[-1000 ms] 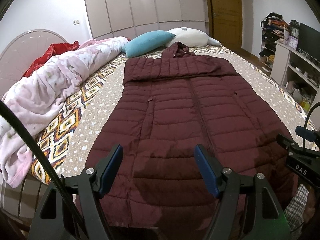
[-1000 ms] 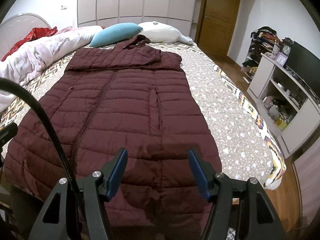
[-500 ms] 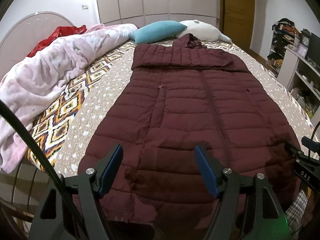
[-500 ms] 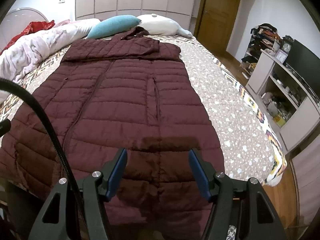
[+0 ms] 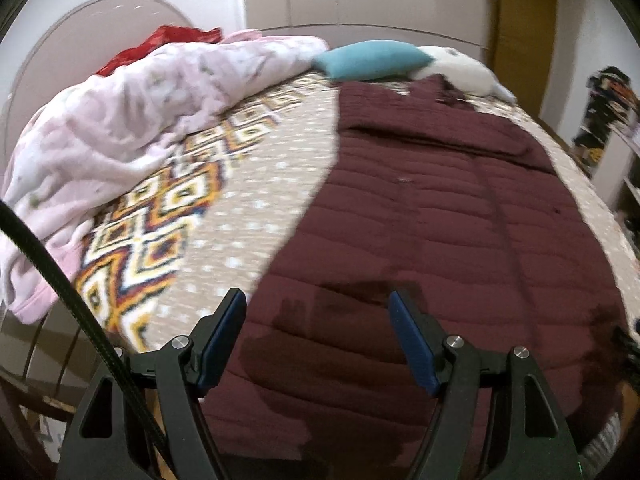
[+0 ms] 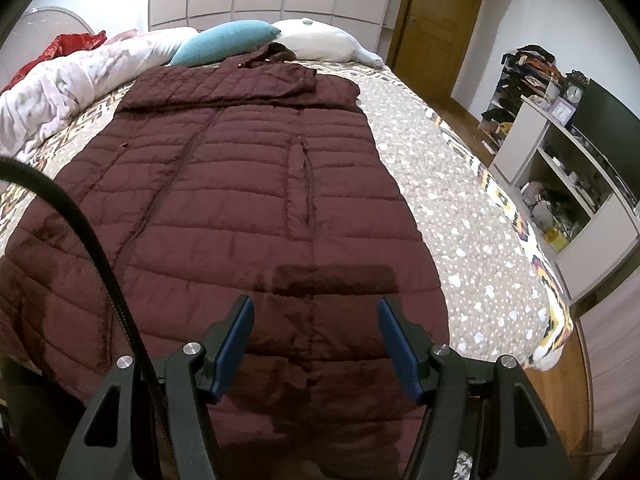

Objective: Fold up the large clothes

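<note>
L tongs: jaws wide, nothing between the pads, poised over the near-left part of the coat hem. Blue pads clear of fabric, as far as the left wrist view shows. R tongs: also wide, empty, poised over the hem right of the zip.

Coat: long maroon quilted puffer, laid flat front-up on the bed, hood toward the pillows, hem toward the camera and reaching the near bed edge. Sleeves look already folded across the chest. Centre zip runs hem to collar; pocket slit on the right panel.

Around: pink duvet bunched along the left side, near the coat's left edge but apart from it. Teal pillow and white pillow just beyond the hood. Shelf unit beside the bed on the right.

Risks (judgement):
- Slick puffy shell; a shallow pinch may take only the top layer, so the back panel lags and the fold skews.
- Uneven grip L vs R would give a crooked fold line.
- Hem at the bed edge could slide off if dragged toward the camera.

Vs earlier frame: L view has swung left; more patterned bedspread and duvet visible, coat now sits right of centre, image motion-blurred. R view nearly unchanged. Both jaw gaps same as before.
</note>
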A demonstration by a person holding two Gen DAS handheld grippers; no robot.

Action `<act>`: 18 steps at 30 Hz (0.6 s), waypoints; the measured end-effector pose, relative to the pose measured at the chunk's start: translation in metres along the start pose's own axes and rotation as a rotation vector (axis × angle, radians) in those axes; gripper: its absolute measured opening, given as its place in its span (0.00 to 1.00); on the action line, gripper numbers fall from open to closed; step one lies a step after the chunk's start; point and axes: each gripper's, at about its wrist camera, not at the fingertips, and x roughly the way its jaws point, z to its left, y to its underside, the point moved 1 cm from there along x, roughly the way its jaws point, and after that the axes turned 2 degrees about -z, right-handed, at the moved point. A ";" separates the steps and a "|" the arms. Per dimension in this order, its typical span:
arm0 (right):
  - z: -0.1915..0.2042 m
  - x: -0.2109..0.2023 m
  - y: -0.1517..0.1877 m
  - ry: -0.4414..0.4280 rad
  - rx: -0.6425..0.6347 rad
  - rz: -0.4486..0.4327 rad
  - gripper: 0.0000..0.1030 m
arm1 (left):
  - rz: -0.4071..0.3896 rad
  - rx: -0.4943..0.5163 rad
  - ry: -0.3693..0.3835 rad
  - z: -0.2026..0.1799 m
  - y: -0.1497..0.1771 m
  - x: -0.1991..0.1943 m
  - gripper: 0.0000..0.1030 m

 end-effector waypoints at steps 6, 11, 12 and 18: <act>-0.050 0.007 -0.004 0.034 0.093 -0.004 0.68 | 0.076 -0.097 0.038 0.072 -0.004 0.042 0.71; -0.105 0.027 0.001 0.066 0.180 0.027 0.68 | 0.186 -0.192 0.170 0.110 -0.005 0.091 0.71; -0.116 0.032 0.003 0.056 0.201 0.029 0.69 | 0.202 -0.201 0.194 0.111 -0.004 0.098 0.71; -0.155 0.063 0.010 -0.215 0.382 0.078 0.69 | 0.238 -0.200 0.346 0.092 -0.006 0.120 0.71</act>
